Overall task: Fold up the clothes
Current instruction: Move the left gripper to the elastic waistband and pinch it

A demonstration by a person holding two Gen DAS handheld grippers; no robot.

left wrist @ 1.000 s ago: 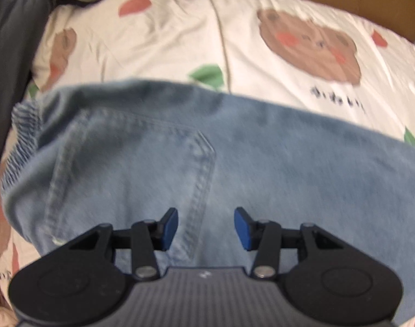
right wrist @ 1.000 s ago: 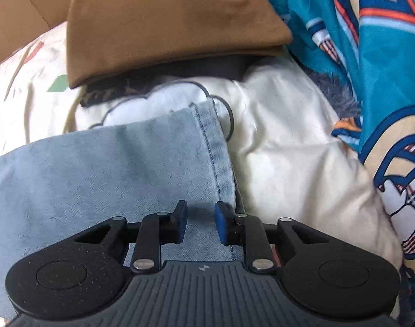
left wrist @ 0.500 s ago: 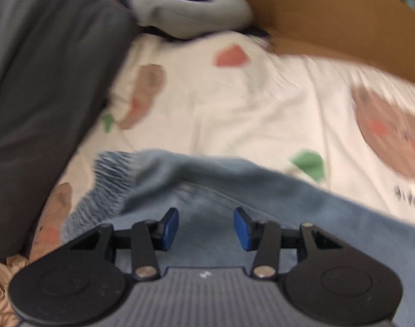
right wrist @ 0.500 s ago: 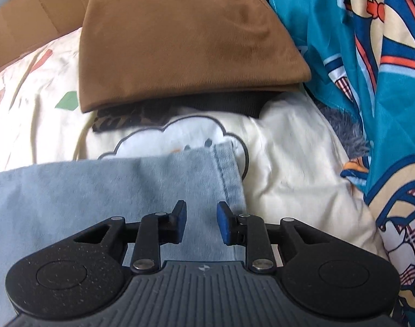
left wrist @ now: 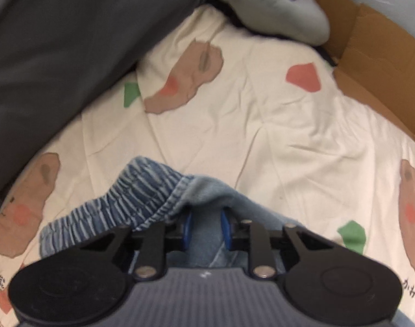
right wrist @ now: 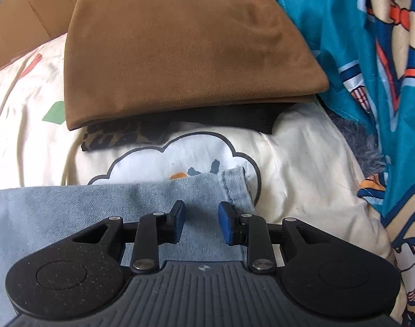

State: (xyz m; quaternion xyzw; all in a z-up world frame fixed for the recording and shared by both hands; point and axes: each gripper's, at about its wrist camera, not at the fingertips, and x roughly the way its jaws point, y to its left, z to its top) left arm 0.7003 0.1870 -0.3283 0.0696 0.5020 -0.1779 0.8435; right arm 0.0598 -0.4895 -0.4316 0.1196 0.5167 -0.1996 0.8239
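Only the left claw [left wrist: 205,227] pinches the light-blue denim trousers' [left wrist: 207,190] bunched waistband; right claw [right wrist: 201,222] hovers spread above their hem, near a folded brown garment [right wrist: 185,43].

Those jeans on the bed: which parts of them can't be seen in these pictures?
- Left wrist view: the jeans bunch over the left gripper, hiding its fingertips and whether they pinch cloth.
- Right wrist view: the right gripper body covers the near denim; the left edge cuts the leg off.

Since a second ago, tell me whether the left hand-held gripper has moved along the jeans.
Yes. The left hand-held gripper went from the back pocket leftward to the jeans' elastic waistband, toward the dark grey fabric.
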